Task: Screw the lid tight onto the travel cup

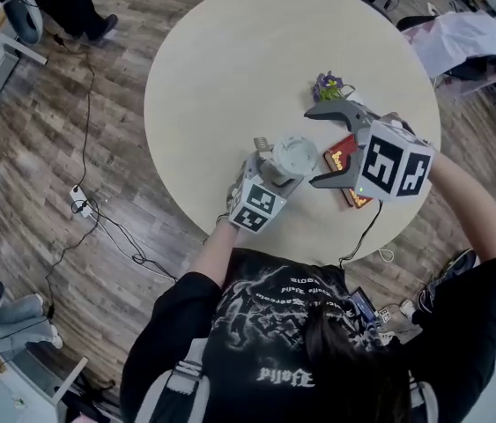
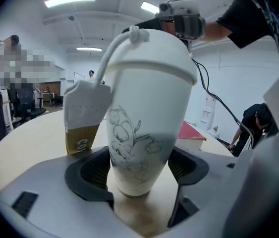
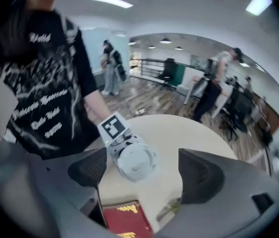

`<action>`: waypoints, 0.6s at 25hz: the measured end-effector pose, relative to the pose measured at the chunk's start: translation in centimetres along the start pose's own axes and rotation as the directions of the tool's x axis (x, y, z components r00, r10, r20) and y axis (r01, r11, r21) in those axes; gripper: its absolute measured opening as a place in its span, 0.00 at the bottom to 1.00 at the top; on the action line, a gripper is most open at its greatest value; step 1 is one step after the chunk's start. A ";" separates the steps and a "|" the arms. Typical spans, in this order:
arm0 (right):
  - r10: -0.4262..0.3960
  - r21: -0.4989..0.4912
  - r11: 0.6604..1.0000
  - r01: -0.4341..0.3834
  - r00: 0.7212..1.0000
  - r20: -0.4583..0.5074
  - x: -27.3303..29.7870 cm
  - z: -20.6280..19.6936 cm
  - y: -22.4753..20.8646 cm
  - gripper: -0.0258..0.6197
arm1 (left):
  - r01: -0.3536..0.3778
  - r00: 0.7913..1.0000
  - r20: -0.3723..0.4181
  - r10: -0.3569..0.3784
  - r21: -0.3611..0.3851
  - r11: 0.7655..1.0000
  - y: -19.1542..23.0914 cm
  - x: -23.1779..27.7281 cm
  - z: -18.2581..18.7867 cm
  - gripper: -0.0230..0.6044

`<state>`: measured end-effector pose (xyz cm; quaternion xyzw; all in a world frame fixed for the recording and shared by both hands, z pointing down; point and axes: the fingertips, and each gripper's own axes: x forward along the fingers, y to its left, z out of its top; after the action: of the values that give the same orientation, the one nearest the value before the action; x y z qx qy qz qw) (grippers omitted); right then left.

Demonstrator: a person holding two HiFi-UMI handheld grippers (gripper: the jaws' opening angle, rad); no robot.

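Left gripper (image 2: 138, 172): clenched low on the travel cup (image 2: 146, 123), which stood about upright near the round table's (image 1: 230, 60) near edge.
Right gripper (image 3: 145, 171): jaws spread wide, gripping nothing.
Lid (image 3: 137, 160): sat on the cup's mouth, straight ahead of the right jaws and apart from them.
Axis: roughly vertical; the right gripper was nearer the lid.
Unclear: whether the threads had caught; whether the cup's base touched the table.

My head view looks steeply down over the round table (image 1: 230, 77). My left gripper view sits low, close against the cup (image 2: 146, 108); my right one looks down on it from farther off.
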<state>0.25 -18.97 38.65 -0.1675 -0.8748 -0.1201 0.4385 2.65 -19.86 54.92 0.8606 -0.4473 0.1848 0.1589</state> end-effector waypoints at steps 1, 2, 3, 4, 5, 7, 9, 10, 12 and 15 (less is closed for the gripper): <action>0.028 -0.151 0.988 -0.037 0.998 -0.058 0.2 -0.1 0.8 0.76 | 0.010 1.000 -0.003 -0.010 0.005 1.000 0.0 0.0 0.0 0.64; 0.049 -0.283 0.956 -0.081 0.992 -0.116 0.5 -0.3 1.5 0.76 | 0.021 1.000 -0.007 -0.021 0.011 1.000 0.1 0.0 0.0 0.64; 0.062 -0.395 0.910 -0.127 0.983 -0.174 0.8 -0.7 2.0 0.77 | 0.031 0.999 -0.011 -0.031 0.017 0.999 0.1 0.0 0.1 0.64; 0.067 -0.493 0.852 -0.175 0.971 -0.230 1.2 -1.3 2.2 0.77 | 0.042 0.999 -0.016 -0.042 0.024 0.999 0.1 0.0 0.2 0.64; 0.063 -0.583 0.781 -0.225 0.957 -0.285 1.5 -2.0 2.3 0.78 | 0.053 0.998 -0.020 -0.052 0.030 0.998 0.1 0.1 0.3 0.64; 0.032 -0.734 0.601 -0.316 0.927 -0.373 2.2 -3.2 2.0 0.80 | 0.077 0.997 -0.028 -0.076 0.040 0.996 -0.1 0.0 0.4 0.64; -0.004 -0.831 0.397 -0.389 0.905 -0.425 2.7 -4.1 1.5 0.81 | 0.105 0.994 -0.034 -0.104 0.048 0.993 -0.1 -0.3 0.6 0.64; -0.016 -0.863 0.291 -0.414 0.899 -0.437 2.9 -4.3 1.3 0.81 | 0.120 0.992 -0.038 -0.118 0.053 0.991 -0.1 -0.4 0.8 0.64; -0.022 -0.897 0.079 -0.435 0.899 -0.438 3.3 -4.4 1.1 0.82 | 0.149 0.988 -0.045 -0.146 0.064 0.987 -0.1 -0.7 1.1 0.64; 0.003 -0.880 -0.178 -0.440 0.894 -0.447 4.0 -4.7 1.6 0.84 | 0.186 0.982 -0.053 -0.182 0.080 0.979 0.2 -0.8 1.3 0.64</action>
<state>2.06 -18.38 44.76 -0.5694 -0.3625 -0.6750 0.2979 2.29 -19.97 53.44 0.8997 -0.3539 0.2077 0.1487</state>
